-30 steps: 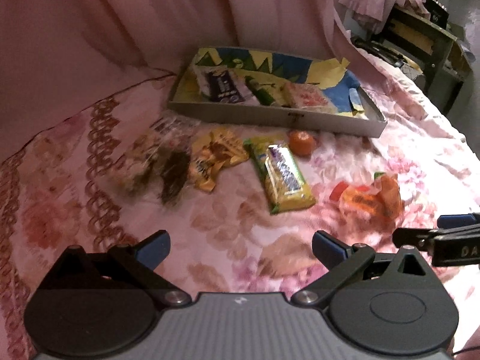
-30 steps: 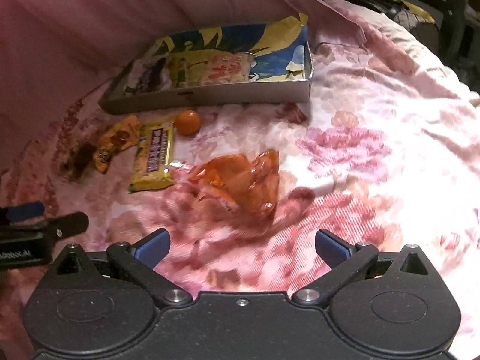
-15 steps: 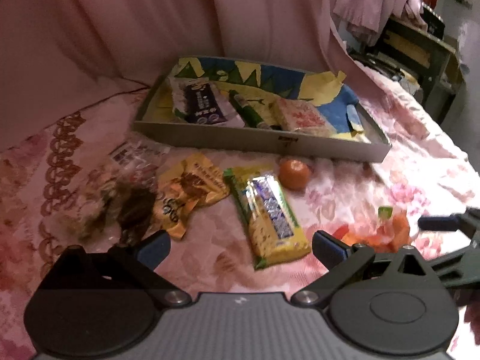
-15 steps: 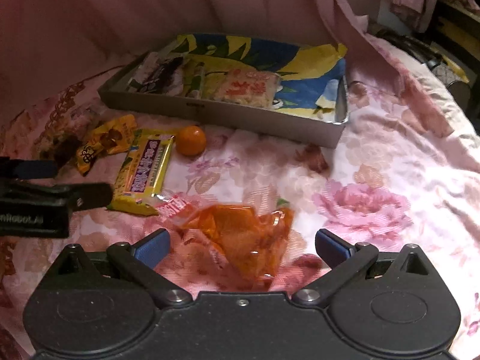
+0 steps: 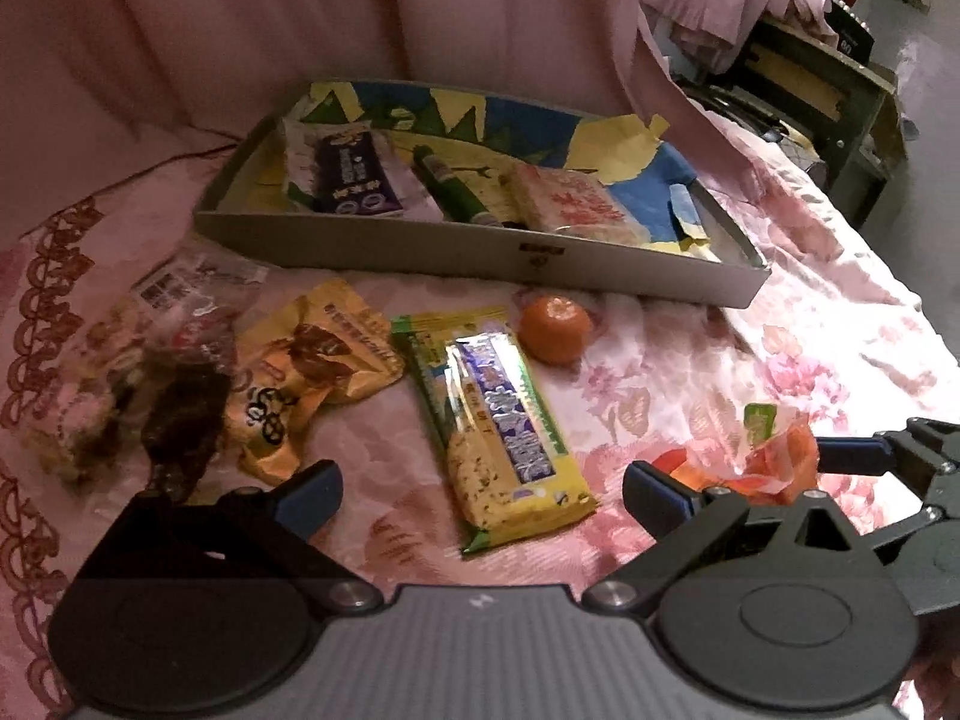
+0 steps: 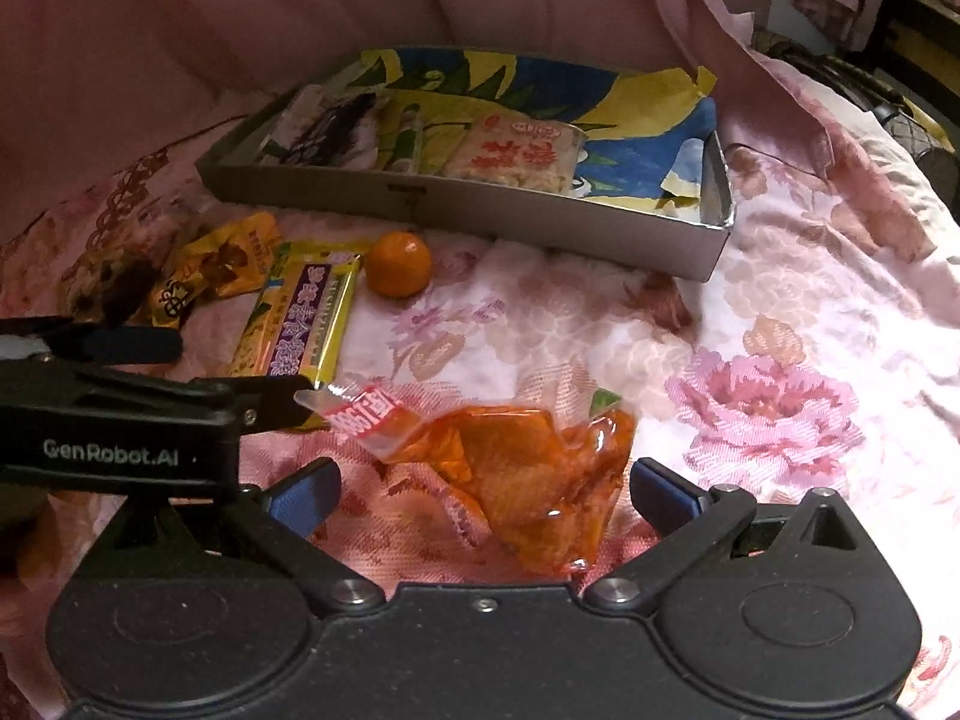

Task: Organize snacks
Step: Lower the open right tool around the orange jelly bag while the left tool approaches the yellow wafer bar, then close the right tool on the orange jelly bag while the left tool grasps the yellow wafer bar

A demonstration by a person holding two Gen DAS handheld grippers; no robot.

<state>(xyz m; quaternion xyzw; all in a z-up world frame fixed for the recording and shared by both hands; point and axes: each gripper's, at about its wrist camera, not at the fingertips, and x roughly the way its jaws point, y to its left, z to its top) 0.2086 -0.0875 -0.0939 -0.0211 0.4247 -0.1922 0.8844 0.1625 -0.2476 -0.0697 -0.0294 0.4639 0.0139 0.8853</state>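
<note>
A grey tray (image 5: 420, 249) (image 6: 540, 213) lined with blue and yellow paper holds three snack packets. On the bedspread in front lie a yellow-green bar (image 5: 504, 420) (image 6: 306, 315), a small orange (image 5: 555, 330) (image 6: 399, 264), a yellow packet (image 5: 318, 366) (image 6: 222, 264), a clear bag of dark snacks (image 5: 150, 372) and an orange packet (image 6: 522, 474) (image 5: 774, 462). My left gripper (image 5: 480, 489) is open just short of the yellow-green bar. My right gripper (image 6: 480, 489) is open with the orange packet between its fingers.
Pink curtains (image 5: 300, 30) hang behind the tray. A dark cabinet (image 5: 840, 96) stands at the far right past the bed's edge. The floral bedspread (image 6: 780, 420) extends to the right of the snacks.
Both grippers have moved forward toward the snacks. The yellow-green bar now lies close before my left gripper, and the orange packet has come between my right fingers.
</note>
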